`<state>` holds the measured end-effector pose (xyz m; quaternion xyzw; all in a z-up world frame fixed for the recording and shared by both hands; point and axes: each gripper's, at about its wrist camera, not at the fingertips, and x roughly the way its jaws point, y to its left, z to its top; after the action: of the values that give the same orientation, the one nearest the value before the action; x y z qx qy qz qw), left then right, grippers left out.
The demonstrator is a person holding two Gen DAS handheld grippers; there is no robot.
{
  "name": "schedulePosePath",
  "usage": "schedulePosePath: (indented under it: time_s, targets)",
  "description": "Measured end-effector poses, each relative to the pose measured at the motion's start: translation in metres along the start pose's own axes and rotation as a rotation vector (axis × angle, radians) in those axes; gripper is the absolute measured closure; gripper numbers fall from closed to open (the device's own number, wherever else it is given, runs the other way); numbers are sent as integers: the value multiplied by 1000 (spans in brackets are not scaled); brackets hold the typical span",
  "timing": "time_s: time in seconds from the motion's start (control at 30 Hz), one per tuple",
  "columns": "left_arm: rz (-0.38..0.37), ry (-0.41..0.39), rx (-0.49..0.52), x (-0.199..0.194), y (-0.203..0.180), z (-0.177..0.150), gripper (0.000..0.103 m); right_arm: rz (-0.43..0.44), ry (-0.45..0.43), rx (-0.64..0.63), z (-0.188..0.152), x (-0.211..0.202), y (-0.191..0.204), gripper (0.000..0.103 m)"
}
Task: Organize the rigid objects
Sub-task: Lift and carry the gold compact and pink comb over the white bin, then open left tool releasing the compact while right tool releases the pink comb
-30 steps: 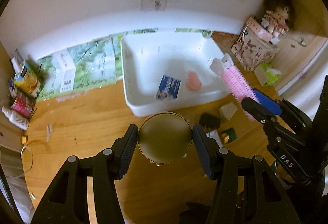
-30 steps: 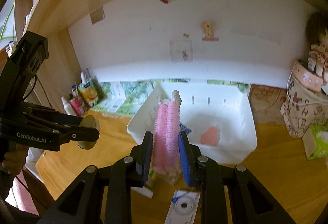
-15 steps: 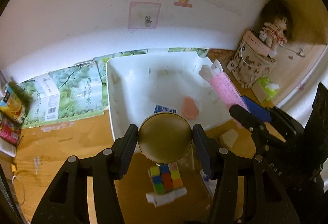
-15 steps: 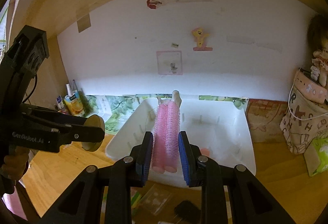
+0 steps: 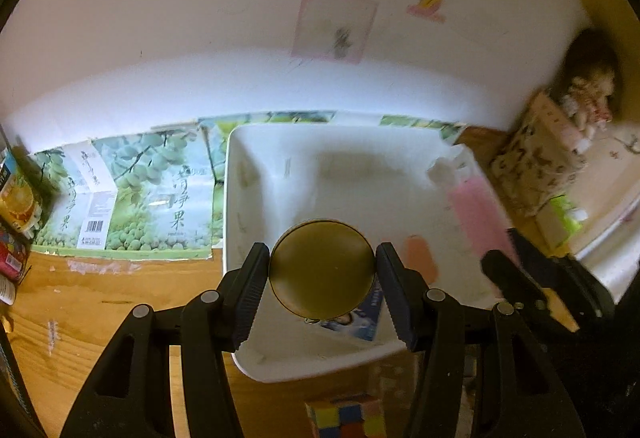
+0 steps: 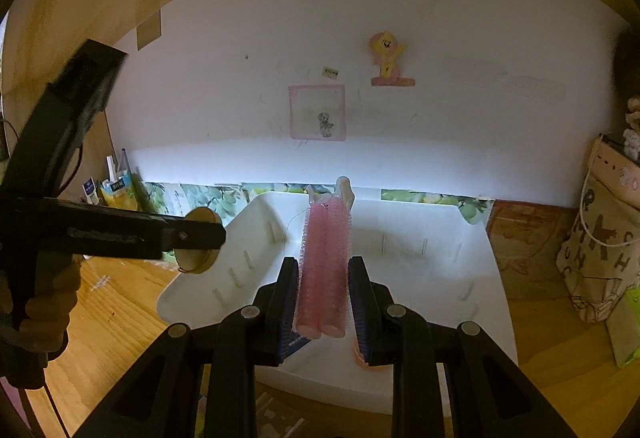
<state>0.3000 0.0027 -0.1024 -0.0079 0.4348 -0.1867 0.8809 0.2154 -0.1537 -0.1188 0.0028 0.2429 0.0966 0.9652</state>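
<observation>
The left gripper clamps a round gold tin above the white bin, seemingly for dropping in. The right gripper grips pink hair rollers upright over the same bin.

Both wrist fisheyes close above the white rectangular plastic bin, facing the wall, left view looking steeper down

Place: a home, likely a child's corner.
Wall ahead of the claw: pony sticker and pink-framed drawing.
Right of the claw: doll on a patterned bag.
Underneath: wooden surface.
Left: juice carton.
</observation>
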Motion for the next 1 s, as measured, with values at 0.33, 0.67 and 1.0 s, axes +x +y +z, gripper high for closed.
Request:
schedulePosePath:
  time_s: [0.33,0.67,1.0]
  targets:
    - [29,34,-56,26,11,0,44,19,27,4,-6,19,-7,77]
    - [58,27,-56,19,3,2,23,-9,44,44,-6,13,-23,54]
    - [90,-88,-69,-34,1,7,22,-28,-34,37,12,-24,-19,33]
